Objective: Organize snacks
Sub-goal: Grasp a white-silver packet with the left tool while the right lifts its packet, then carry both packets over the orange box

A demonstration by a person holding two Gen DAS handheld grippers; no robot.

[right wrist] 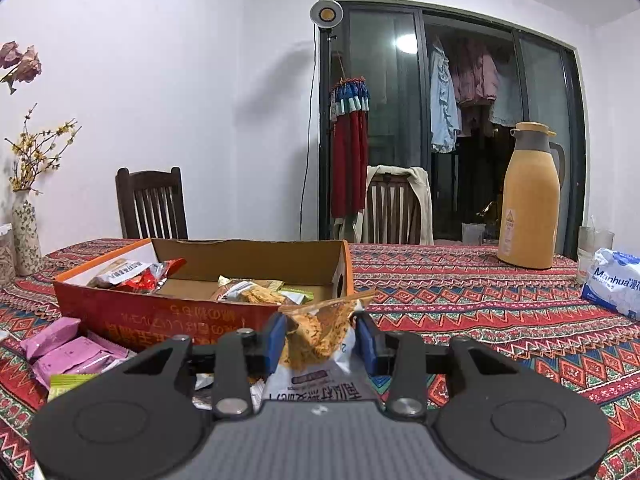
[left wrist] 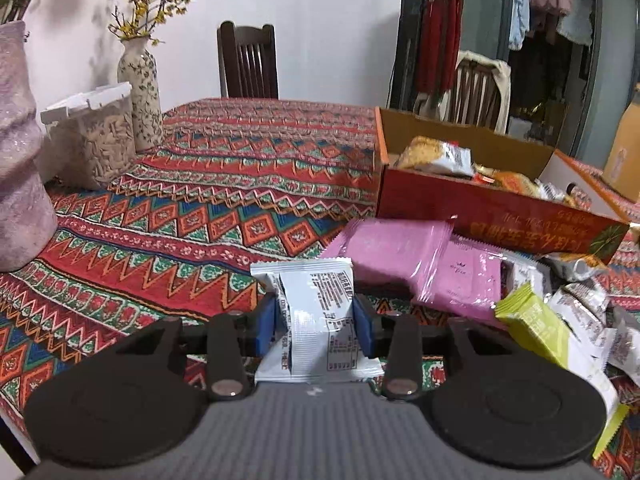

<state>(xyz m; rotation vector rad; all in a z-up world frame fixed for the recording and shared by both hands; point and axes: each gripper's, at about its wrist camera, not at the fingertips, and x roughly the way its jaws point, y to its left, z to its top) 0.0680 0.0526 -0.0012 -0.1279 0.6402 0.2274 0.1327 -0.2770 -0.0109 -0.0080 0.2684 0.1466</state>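
Observation:
In the left wrist view my left gripper (left wrist: 316, 322) is shut on a white snack packet (left wrist: 310, 300), its blue pads pressing both sides, above the patterned tablecloth. To its right lie pink packets (left wrist: 394, 254), a green packet (left wrist: 538, 330) and several white ones (left wrist: 584, 304). Behind them stands the orange cardboard box (left wrist: 480, 206) with snacks inside. In the right wrist view my right gripper (right wrist: 320, 338) is shut on an orange-and-white snack bag (right wrist: 320, 336), held just in front of the box (right wrist: 160, 312), near its right end.
A pink vase (left wrist: 20, 152), a clear lidded container (left wrist: 94, 136) and a flowered vase (left wrist: 140, 92) stand at the table's left. An orange thermos (right wrist: 528, 200), a glass (right wrist: 592, 248) and a tissue pack (right wrist: 616, 284) sit at the right. Wooden chairs (right wrist: 152, 204) stand behind the table.

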